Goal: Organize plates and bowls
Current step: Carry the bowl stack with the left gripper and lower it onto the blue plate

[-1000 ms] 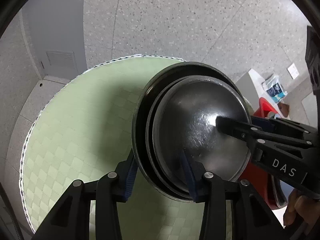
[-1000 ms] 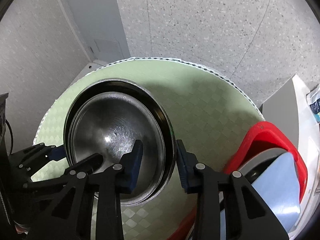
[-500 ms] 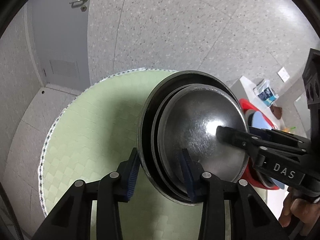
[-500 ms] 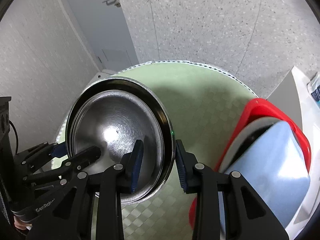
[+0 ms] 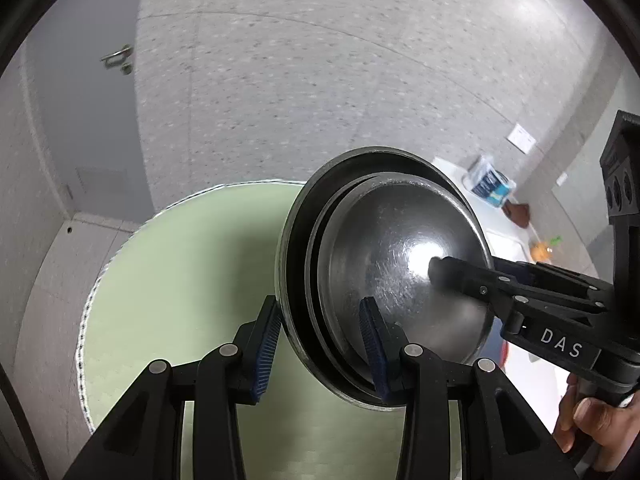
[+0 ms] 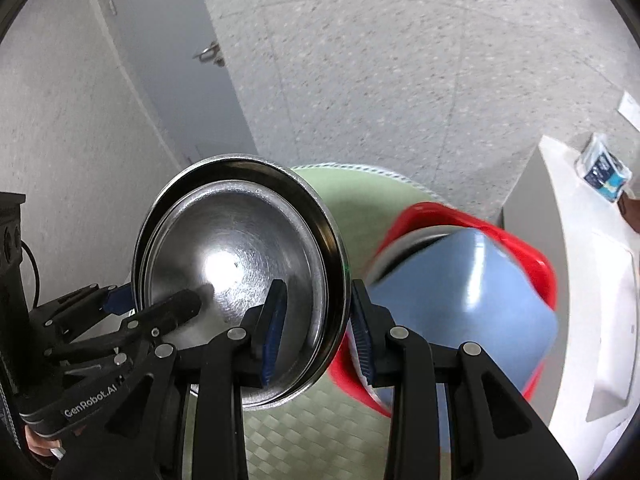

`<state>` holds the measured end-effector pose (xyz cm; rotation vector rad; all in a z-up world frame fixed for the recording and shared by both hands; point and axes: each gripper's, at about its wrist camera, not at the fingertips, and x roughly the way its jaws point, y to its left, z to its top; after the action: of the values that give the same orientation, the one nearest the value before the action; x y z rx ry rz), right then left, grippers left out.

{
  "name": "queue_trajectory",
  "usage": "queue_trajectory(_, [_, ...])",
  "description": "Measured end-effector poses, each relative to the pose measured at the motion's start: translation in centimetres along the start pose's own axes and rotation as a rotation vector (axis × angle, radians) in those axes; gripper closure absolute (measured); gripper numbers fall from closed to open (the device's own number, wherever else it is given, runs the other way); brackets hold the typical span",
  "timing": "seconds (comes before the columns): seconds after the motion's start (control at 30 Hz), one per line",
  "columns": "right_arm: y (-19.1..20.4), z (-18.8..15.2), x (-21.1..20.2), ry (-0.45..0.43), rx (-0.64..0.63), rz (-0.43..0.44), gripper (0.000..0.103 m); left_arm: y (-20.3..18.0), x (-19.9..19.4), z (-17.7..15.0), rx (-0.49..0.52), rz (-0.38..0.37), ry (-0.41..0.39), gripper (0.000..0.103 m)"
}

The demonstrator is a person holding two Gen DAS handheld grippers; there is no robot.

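Both tongs, left (image 5: 320,344) and right (image 6: 316,320), clench opposite rims of 2 nested steel bowls (image 5: 384,272), lifted above the green mat (image 5: 180,280).

Bright, even overhead light. A white glare spot burns on the steel bowl (image 5: 404,276). The red basket (image 6: 516,248) smears with motion blur; fisheye edges bend into black.

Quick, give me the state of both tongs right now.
Left tongs: shut on the rims of the nested steel bowls.
Right tongs: shut on the opposite rim of the same bowls.
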<state>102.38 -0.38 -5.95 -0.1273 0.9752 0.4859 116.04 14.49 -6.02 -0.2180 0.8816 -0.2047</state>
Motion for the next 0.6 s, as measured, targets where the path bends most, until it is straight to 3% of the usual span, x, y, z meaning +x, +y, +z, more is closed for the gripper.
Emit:
queue_trajectory(0.23, [-6.8, -0.4, -1.7, -0.005, 0.031, -0.020, 0.071, -5.9, 2.3, -0.4, 0.018, -0.019, 0.020, 0.068])
queue_trajectory(0.6, [-15.6, -1.4, 0.1, 0.085, 0.047, 0.007, 0.071, -11.3, 10.9, 1.0, -0.008, 0.009, 0.128, 0.068])
